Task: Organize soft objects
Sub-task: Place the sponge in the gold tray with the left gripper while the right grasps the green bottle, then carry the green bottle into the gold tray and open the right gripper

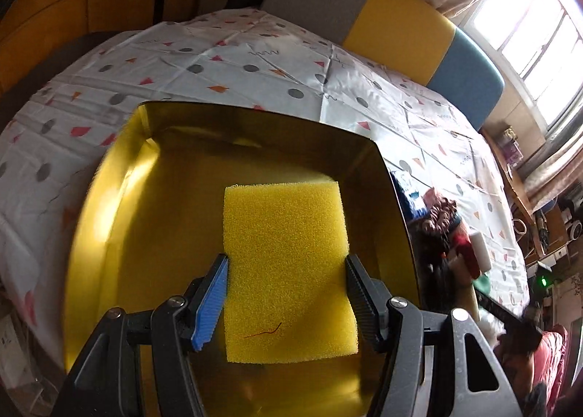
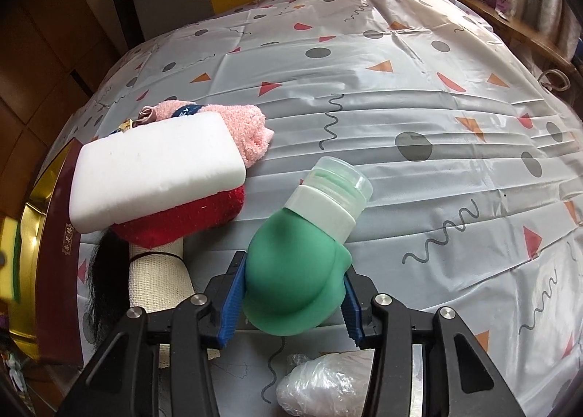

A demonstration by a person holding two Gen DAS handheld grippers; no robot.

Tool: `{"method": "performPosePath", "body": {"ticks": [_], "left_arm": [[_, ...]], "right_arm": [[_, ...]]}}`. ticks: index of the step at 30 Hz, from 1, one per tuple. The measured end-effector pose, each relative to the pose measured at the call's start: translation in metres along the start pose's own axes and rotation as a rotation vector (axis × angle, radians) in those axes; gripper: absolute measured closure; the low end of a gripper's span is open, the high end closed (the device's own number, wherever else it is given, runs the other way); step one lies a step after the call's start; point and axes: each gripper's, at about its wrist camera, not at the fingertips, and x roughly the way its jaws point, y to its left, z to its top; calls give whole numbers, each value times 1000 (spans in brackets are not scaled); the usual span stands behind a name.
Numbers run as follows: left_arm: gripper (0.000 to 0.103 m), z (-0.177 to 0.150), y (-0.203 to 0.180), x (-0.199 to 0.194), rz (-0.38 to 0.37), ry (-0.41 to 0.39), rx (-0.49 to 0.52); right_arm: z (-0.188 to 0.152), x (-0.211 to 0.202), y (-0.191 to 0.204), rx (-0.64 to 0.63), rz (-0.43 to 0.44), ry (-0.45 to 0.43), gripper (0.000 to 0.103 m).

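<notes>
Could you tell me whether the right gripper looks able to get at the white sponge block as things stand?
Probably not yet: the right gripper is shut on the green squeeze bottle. The white sponge block lies uncovered atop the pile.

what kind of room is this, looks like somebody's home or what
Most likely a lived-in home, perhaps a dining or living room. A table under a patterned plastic tablecloth, curtains beside a bright window, cushioned seat backs behind the table, and cluttered wooden shelves all point that way.
</notes>
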Motion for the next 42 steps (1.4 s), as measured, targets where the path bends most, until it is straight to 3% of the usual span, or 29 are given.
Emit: {"method": "performPosePath", "body": {"ticks": [8, 11, 14, 21, 28, 32, 42], "left_arm": [[38, 29, -35, 50, 9, 50, -4], [35, 37, -50, 66, 16, 73, 37], [19, 40, -50, 72, 16, 67, 28], [17, 27, -43, 39, 14, -1, 32], [18, -27, -46, -21, 160, -118, 213], [18, -57, -38, -45, 180, -161, 235], [18, -90, -19, -64, 232, -182, 227]], "right_arm": [[1, 0, 2, -30, -12, -1, 56], [1, 1, 3, -37, -15, -2, 56], [1, 1, 2, -39, -14, -3, 56], [0, 0, 4, -49, -20, -8, 56], [0, -3, 4, -57, -42, -18, 56], [0, -7, 5, -63, -59, -28, 56], [5, -54, -7, 0, -34, -199, 56]]}}
